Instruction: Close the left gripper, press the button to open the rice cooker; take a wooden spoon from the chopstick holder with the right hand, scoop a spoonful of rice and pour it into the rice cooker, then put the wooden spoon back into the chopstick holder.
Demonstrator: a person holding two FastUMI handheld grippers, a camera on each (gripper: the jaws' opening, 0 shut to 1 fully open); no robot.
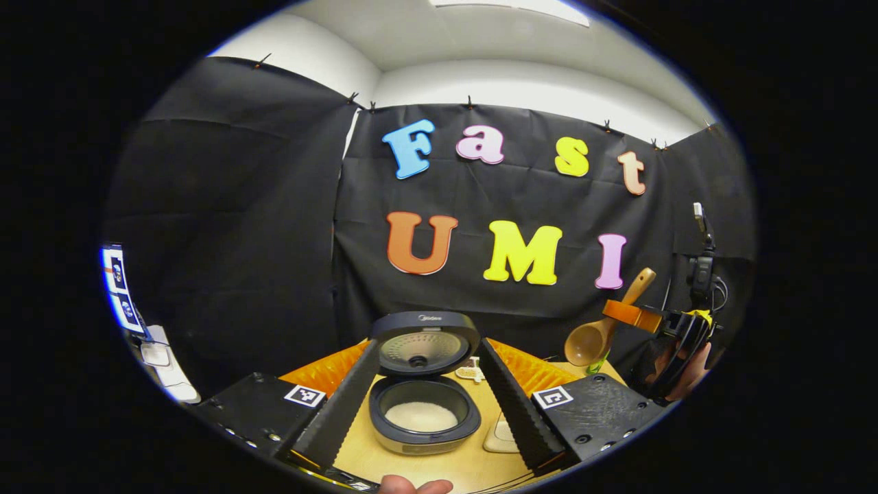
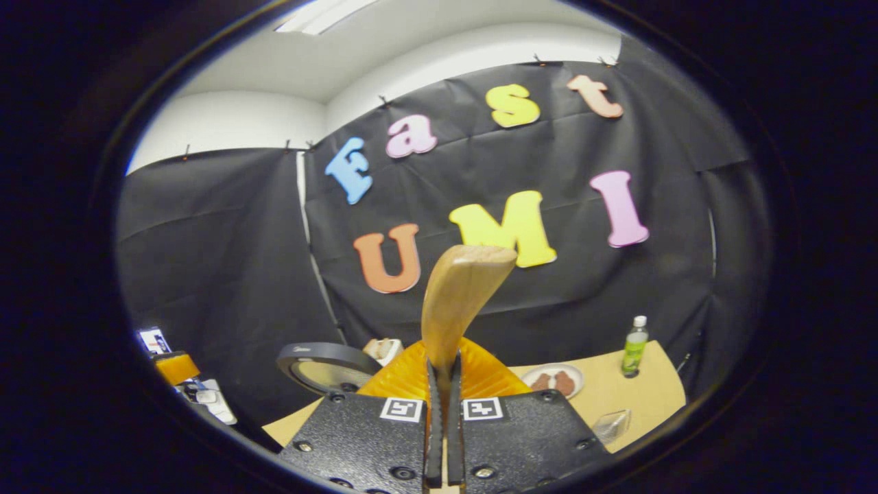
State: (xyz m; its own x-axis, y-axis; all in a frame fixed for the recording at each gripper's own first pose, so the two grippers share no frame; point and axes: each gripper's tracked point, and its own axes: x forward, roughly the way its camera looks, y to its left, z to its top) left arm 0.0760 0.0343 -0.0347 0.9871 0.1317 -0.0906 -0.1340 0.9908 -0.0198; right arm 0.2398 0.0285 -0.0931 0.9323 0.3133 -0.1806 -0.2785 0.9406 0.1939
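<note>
Booth interior: black cloth wall point(image 1: 274, 206) pinned by clips along top edge, creased, hung in panels. White upper wall point(image 1: 514, 86) and ceiling above; ceiling light panel point(image 2: 322, 15) lit. Light wooden table point(image 2: 651, 391) below.

Left gripper view: close above desk point(image 1: 439, 470), facing booth wall, level. Right gripper view: farther right, tilted. Shared: rice cooker lid point(image 1: 424, 343) point(image 2: 328, 367), wall.

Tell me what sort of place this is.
Likely a staged recording booth, not a real kitchen: black cloth is clipped up as the walls, a small wooden table carries an open rice cooker, and printed square markers sit on the gripper.
</note>
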